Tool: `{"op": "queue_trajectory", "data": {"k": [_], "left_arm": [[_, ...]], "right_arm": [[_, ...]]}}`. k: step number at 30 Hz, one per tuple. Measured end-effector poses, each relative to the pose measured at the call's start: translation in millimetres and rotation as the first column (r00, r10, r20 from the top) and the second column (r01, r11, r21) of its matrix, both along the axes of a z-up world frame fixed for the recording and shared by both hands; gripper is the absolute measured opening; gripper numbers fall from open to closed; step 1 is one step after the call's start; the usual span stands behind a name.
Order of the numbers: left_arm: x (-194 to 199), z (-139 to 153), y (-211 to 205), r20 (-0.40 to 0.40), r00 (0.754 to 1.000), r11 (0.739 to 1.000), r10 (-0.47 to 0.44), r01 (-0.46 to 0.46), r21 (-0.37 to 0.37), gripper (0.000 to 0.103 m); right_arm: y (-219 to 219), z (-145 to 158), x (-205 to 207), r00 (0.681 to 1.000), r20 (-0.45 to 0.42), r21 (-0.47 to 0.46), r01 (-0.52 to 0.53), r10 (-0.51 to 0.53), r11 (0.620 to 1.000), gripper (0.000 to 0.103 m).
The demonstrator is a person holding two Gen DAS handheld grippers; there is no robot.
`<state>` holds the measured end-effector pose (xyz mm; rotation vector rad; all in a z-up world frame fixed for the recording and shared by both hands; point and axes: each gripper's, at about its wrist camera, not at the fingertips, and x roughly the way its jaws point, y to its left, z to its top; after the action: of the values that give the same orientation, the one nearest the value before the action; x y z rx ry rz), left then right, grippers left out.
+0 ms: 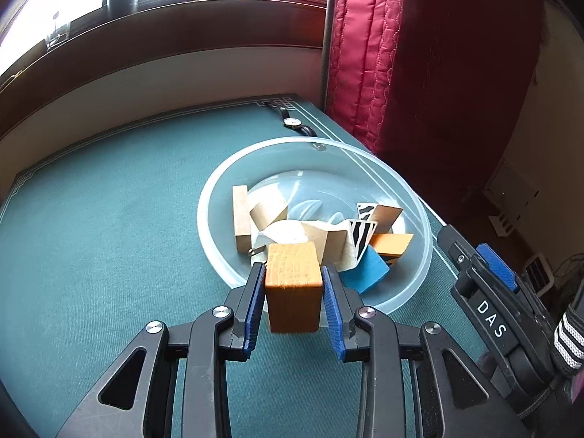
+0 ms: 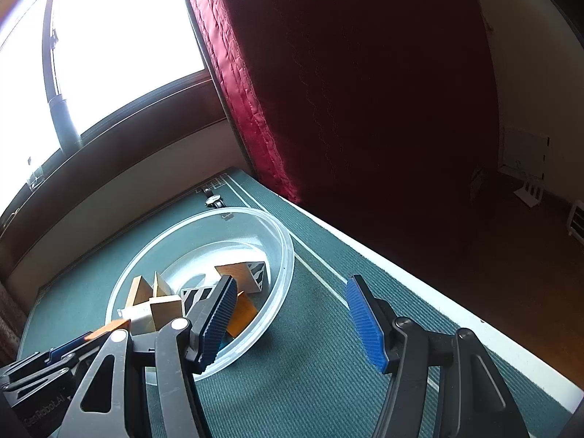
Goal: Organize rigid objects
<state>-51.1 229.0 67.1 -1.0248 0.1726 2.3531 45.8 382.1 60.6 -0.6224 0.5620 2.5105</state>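
1. Green felt table (image 1: pixel 109 255) lies bare on the left; its right edge runs just beside the bowl (image 1: pixel 226 273).
2. Left gripper (image 1: pixel 294 273) clamps an orange wooden block (image 1: pixel 294 284) at the bowl's near rim.
3. Right gripper (image 2: pixel 292 317) gapes wide, holding nothing, beside the bowl.
4. Clear round bowl holds wooden, striped and blue blocks (image 1: pixel 367 270).
5. Watch (image 1: pixel 292 122) lies at the far corner.

free: green mat (image 1: pixel 109 237) L of bowl (image 1: pixel 419 226) | blocked: curtain (image 1: pixel 401 73) R, watch (image 1: pixel 293 122) far corner
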Motion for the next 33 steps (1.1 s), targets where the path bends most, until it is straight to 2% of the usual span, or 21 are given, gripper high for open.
{"op": "queue_trajectory", "data": {"k": [7, 14, 15, 17, 18, 22, 30, 31, 33], "left_arm": [[-12.3, -11.8, 17.6, 0.003, 1.000, 1.000, -0.007, 0.007, -0.028, 0.032], [-6.1, -14.9, -8.0, 0.049, 0.999, 1.000, 0.007, -0.008, 0.027, 0.034], [-2.9, -14.4, -11.7, 0.047, 0.999, 1.000, 0.019, -0.020, 0.023, 0.036], [4.1, -15.0, -21.0, 0.053, 0.998, 0.999, 0.030, -0.032, 0.027, 0.052], [8.5, -16.5, -26.8, 0.059, 0.998, 0.999, 0.032, -0.034, 0.034, 0.055], [25.6, -23.1, -46.6, 0.080, 0.996, 0.998, 0.039, -0.042, 0.036, 0.060], [42.7, -46.2, -54.0, 0.103, 0.994, 0.999, 0.021, -0.018, -0.029, 0.059], [42.7, -46.5, -52.9, 0.100, 0.995, 0.999, 0.019, -0.016, -0.033, 0.058], [42.6, -48.0, -51.0, 0.103, 0.995, 0.999, 0.008, -0.004, -0.044, 0.047]], "right_arm": [[4.7, -1.7, 0.3, 1.000, -0.001, -0.016, 0.010, -0.010, 1.000, 0.066], [10.1, -2.9, 1.0, 1.000, -0.002, -0.035, 0.023, -0.023, 0.999, 0.066], [10.5, -2.6, 1.4, 1.000, -0.004, -0.037, 0.024, -0.025, 0.999, 0.066], [9.8, -2.1, 1.5, 1.000, -0.006, -0.033, 0.026, -0.026, 0.999, 0.066], [9.7, -2.1, 1.7, 1.000, -0.007, -0.034, 0.026, -0.026, 0.999, 0.066], [9.8, -2.3, 0.1, 1.000, -0.008, -0.032, 0.027, -0.027, 0.999, 0.067], [10.1, -1.1, 0.8, 1.000, -0.010, -0.024, 0.027, -0.027, 0.999, 0.067], [9.9, -1.1, 0.8, 1.000, -0.009, -0.022, 0.027, -0.027, 0.999, 0.067], [10.0, -1.0, 1.3, 1.000, -0.009, -0.023, 0.027, -0.027, 0.999, 0.067]]}}
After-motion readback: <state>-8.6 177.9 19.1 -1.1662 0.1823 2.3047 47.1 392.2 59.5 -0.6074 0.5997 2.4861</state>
